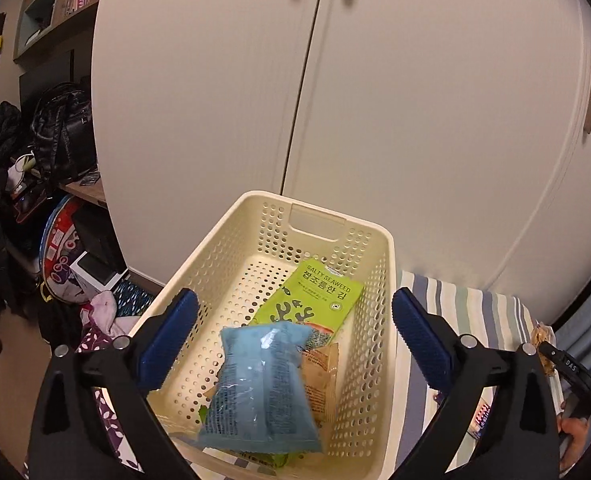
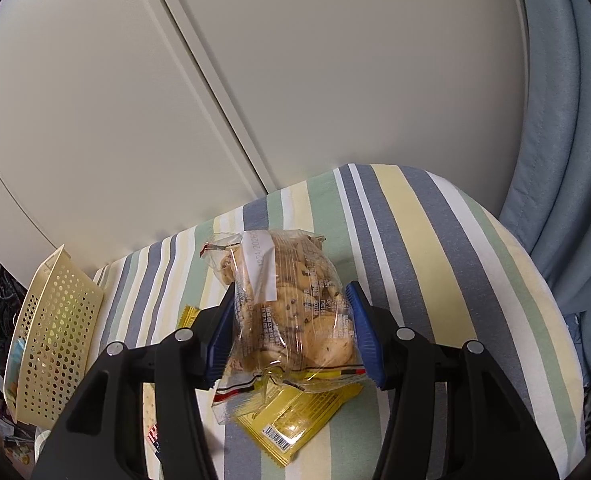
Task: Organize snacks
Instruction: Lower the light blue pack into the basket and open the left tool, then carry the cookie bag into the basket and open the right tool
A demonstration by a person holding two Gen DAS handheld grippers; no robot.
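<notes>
My left gripper (image 1: 294,300) is open and hovers over a cream perforated basket (image 1: 223,272). A light blue snack packet (image 1: 261,384), slightly blurred, is in the basket below and between the fingers, touching neither. Under it lie a green seaweed packet (image 1: 315,296) and a brown packet (image 1: 323,372). My right gripper (image 2: 290,290) is shut on a clear bag of chocolate-chip cookies (image 2: 291,304), held just above the striped cloth (image 2: 435,260). A yellow packet (image 2: 295,420) lies on the cloth beneath the bag. In the right wrist view the basket (image 2: 55,320) stands at the far left.
White cupboard doors (image 1: 375,100) rise right behind the basket and the cloth. Dark bags and clutter (image 1: 55,140) fill shelves on the left. Blue fabric (image 2: 555,160) hangs at the right edge. A red-printed packet (image 2: 153,436) lies partly hidden under the right gripper.
</notes>
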